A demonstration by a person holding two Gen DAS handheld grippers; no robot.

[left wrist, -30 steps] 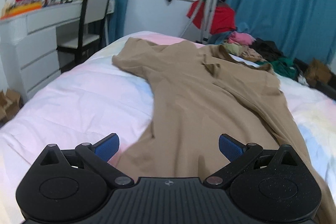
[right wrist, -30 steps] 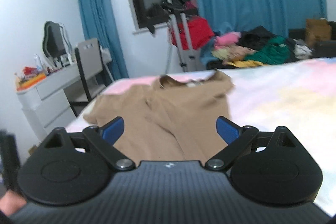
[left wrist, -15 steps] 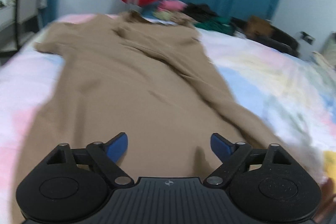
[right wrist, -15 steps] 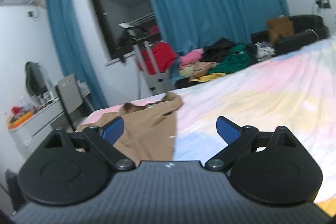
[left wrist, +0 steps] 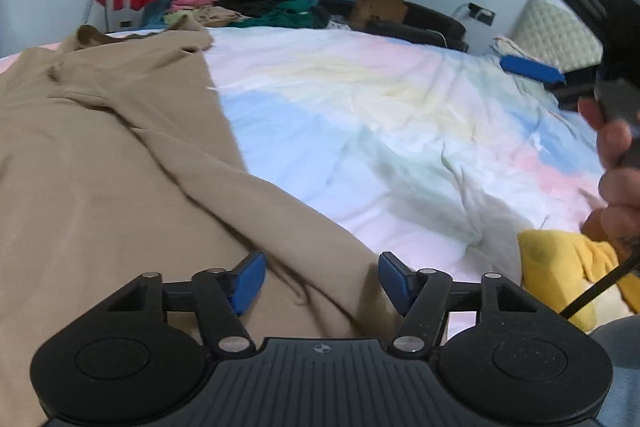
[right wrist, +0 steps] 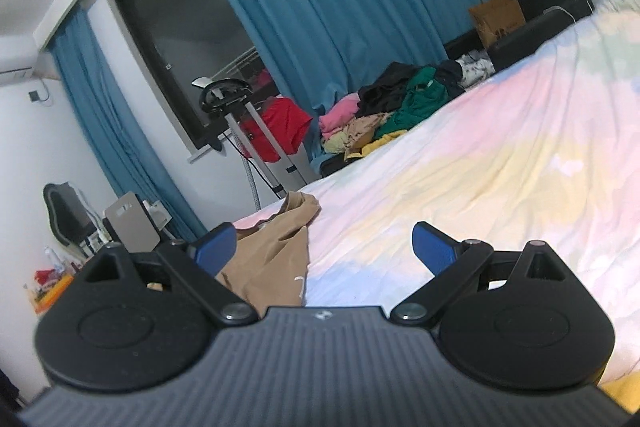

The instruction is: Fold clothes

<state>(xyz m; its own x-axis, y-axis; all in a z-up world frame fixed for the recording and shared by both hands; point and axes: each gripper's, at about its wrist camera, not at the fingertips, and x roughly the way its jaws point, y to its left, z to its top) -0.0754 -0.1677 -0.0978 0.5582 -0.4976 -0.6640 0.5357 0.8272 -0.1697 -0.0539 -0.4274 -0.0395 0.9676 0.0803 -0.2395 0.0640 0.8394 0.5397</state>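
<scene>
A tan garment lies spread flat on the pastel bedsheet, its neckline at the far end. My left gripper hovers over the garment's near right edge. Its jaws are closing with the cloth's edge lying between and below them, and the blue pads are not pressing on it. In the right wrist view my right gripper stands open over the sheet, with only the garment's top corner showing at its left. The left wrist view also catches that right gripper, held by a hand, at the far right.
A yellow cloth lies at the bed's near right corner. Beyond the bed sit a heap of mixed clothes, a steamer stand with a red garment, blue curtains, a paper bag on dark furniture, and a white dresser at left.
The left view has swung right from the garment's middle to its right edge, and the left jaws have narrowed. The right view has swung right and rolled, leaving the garment at its left.
</scene>
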